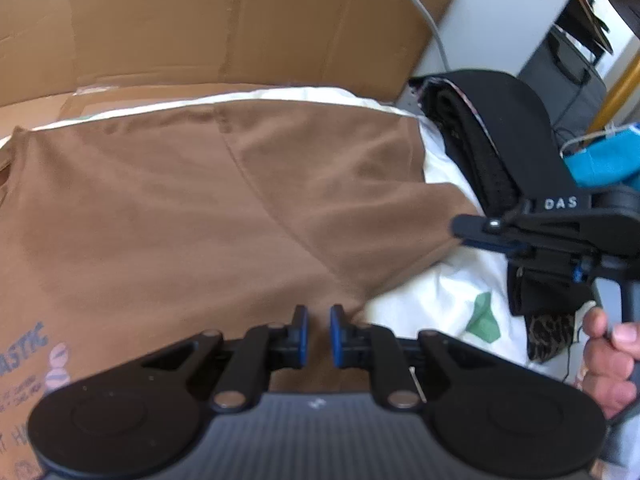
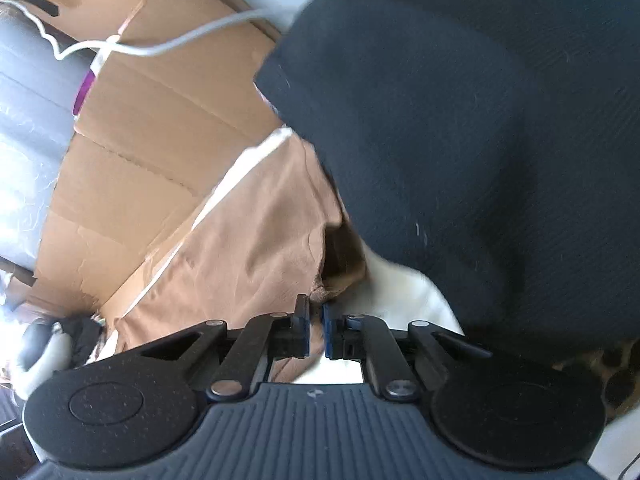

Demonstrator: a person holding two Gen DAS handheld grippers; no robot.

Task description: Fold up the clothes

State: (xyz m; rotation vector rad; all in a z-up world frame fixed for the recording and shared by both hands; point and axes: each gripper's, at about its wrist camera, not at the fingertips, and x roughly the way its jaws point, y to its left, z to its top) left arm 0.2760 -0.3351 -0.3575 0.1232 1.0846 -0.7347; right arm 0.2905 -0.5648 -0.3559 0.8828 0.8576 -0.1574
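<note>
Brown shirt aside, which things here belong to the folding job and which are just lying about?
In the job:
- brown shirt
- left tongs, nearly shut at its near edge
- right tongs, nearly shut at its sleeve edge

Lying about:
- black clothing pile
- cardboard
- white sheet under the shirt
- white cable

the left tool [image 1: 319, 334] pinches the brown shirt [image 1: 192, 216] on a white sheet [image 1: 440, 296], black clothes [image 1: 480, 128] beside.

The shirt [image 1: 208, 208] lies on the sheet [image 1: 448, 292], cardboard [image 1: 224, 20] behind it, dark clothes [image 1: 476, 132] to its right.
</note>
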